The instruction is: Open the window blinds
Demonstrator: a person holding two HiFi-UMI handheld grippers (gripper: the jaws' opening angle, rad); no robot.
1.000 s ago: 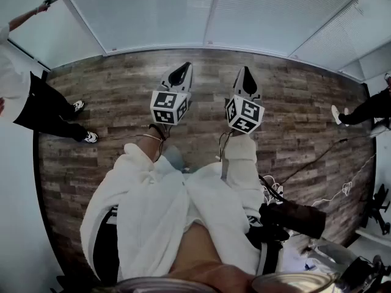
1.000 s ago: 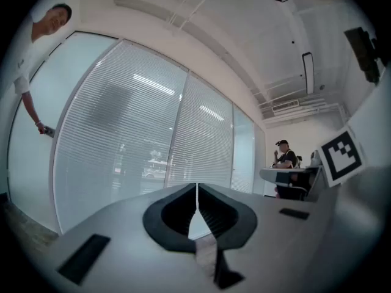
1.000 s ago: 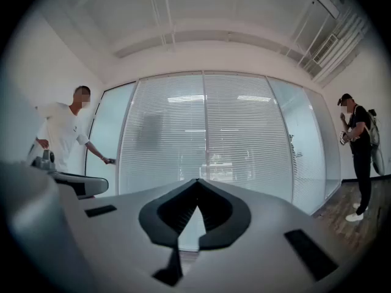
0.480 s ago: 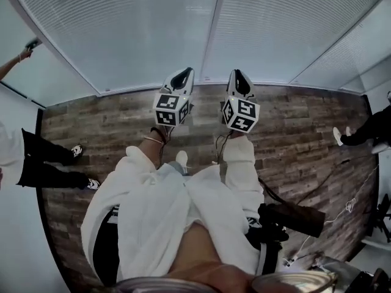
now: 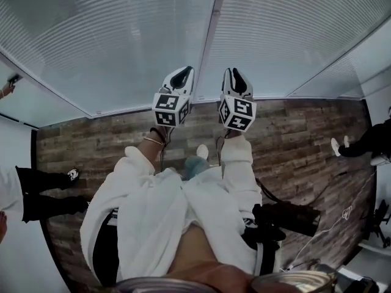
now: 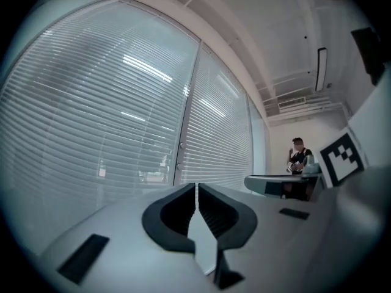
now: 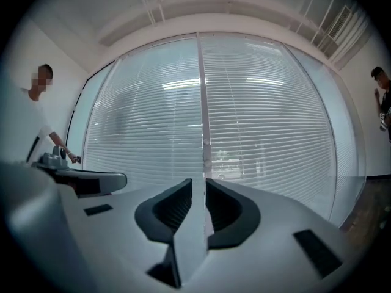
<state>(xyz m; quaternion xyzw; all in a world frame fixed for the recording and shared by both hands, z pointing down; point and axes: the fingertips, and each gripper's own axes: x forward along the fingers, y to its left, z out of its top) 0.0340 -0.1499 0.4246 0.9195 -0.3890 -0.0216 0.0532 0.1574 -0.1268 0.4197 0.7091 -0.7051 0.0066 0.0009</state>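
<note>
Two blinds (image 5: 122,41) rise from the floor's (image 5: 293,133) far edge, slats level, straight ahead of the left claw (image 5: 182,73), closed and empty, and the right claw (image 5: 233,75), whose jaws have just been opening, slightly apart on nothing.

Blinds (image 5: 122,47): thin smooth slats, soft sheen; plastic or metal, can't tell. Floor (image 5: 305,127): wood-look planks, matt, grainy. Left gripper (image 6: 196,191) & right gripper (image 7: 199,185): smooth matt grey plastic shells, black ribbed pads (image 6: 214,209). Sleeves (image 5: 122,191): white cloth, creased.
</note>
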